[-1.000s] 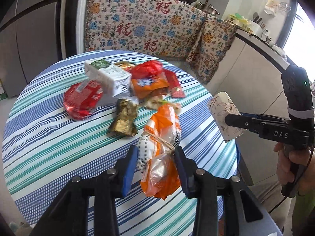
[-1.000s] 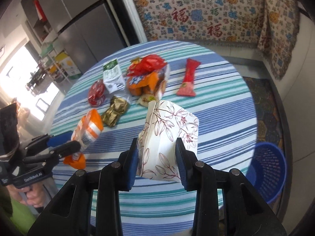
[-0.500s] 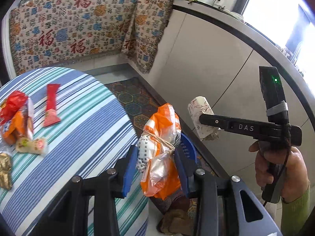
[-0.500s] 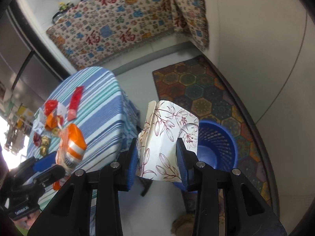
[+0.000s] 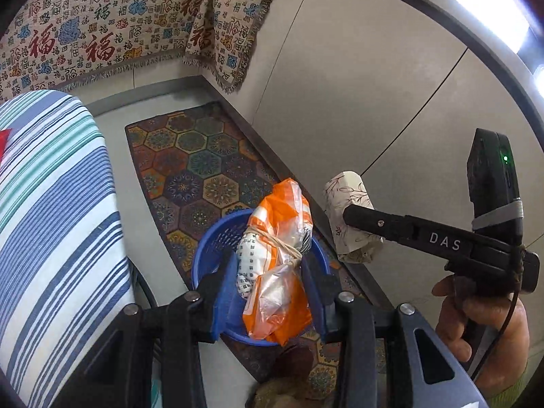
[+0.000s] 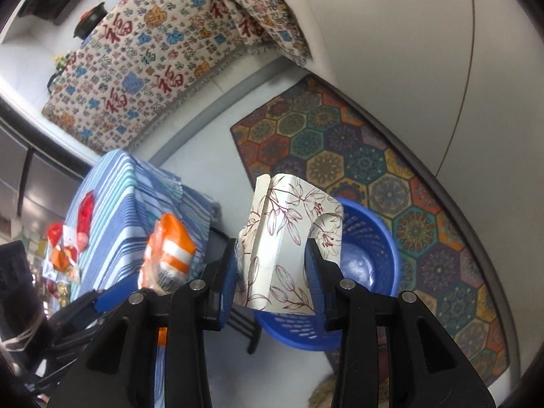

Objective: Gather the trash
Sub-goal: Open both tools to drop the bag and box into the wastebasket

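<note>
My left gripper [image 5: 268, 292] is shut on an orange-and-white plastic snack bag [image 5: 277, 258] tied with a rubber band, held over the blue perforated trash basket [image 5: 217, 241] on the floor. My right gripper [image 6: 272, 272] is shut on a white floral-print paper carton [image 6: 285, 241], held above and just left of the same blue basket [image 6: 370, 251]. In the left wrist view the right gripper [image 5: 350, 210] and its carton [image 5: 346, 200] hang to the right of the basket. In the right wrist view the orange bag [image 6: 168, 248] shows at the left.
The round table with a striped cloth [image 5: 51, 204] stands left of the basket, with several wrappers [image 6: 68, 238] left on it. A hexagon-patterned mat [image 6: 357, 156] lies under the basket. White cabinet fronts [image 5: 357, 85] stand close on the right. A patterned cloth [image 5: 102, 27] hangs behind.
Both grippers swung from over the table to the right and down, and now hang over the blue basket on the floor. Each keeps hold of its item.
</note>
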`<state>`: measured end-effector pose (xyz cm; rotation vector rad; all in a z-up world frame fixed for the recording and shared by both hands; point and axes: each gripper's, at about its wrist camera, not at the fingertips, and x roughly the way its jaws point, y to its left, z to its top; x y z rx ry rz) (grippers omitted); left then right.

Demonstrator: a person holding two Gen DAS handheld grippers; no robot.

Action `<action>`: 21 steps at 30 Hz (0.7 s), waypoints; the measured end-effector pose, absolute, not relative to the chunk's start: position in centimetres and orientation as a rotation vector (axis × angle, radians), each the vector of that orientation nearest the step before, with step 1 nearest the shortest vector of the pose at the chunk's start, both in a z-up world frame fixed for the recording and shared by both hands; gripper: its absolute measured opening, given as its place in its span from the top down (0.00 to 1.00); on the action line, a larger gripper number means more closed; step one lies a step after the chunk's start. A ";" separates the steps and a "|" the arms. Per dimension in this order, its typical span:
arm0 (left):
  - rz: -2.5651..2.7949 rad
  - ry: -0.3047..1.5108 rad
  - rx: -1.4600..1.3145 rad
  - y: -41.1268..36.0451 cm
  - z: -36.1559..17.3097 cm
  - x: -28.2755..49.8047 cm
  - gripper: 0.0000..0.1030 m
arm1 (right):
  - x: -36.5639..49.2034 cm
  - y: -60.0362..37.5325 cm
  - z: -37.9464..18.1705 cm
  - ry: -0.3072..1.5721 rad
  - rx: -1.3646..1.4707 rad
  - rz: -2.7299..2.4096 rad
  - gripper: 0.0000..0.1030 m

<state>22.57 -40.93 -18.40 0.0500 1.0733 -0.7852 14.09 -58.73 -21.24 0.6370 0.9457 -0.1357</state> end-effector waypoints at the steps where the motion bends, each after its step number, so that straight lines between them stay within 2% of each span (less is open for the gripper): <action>1: -0.784 1.077 0.055 -41.3 -18.8 22.6 0.62 | 14.2 -59.0 -21.4 0.946 0.640 -0.139 0.63; 4: -0.788 1.084 0.064 -42.4 -19.7 22.4 0.62 | 14.2 -59.6 -21.6 0.943 0.647 -0.140 0.62; 8: -0.795 1.074 0.091 -43.8 -21.0 22.2 0.59 | 14.2 -60.2 -21.8 0.937 0.656 -0.140 0.56; 9: -0.794 1.070 0.096 -44.2 -21.3 22.3 0.56 | 14.2 -60.3 -21.8 0.936 0.658 -0.141 0.52; 11: -0.783 1.075 0.101 -44.7 -21.9 22.5 0.40 | 14.1 -60.7 -21.7 0.925 0.666 -0.155 0.39; 15: -0.766 1.082 0.067 -44.4 -22.1 22.9 0.39 | 13.5 -61.2 -20.9 0.900 0.644 -0.197 0.37; 21: -0.766 0.996 0.058 -40.6 -19.1 20.4 0.39 | 12.6 -59.4 -17.9 0.828 0.481 -0.251 0.15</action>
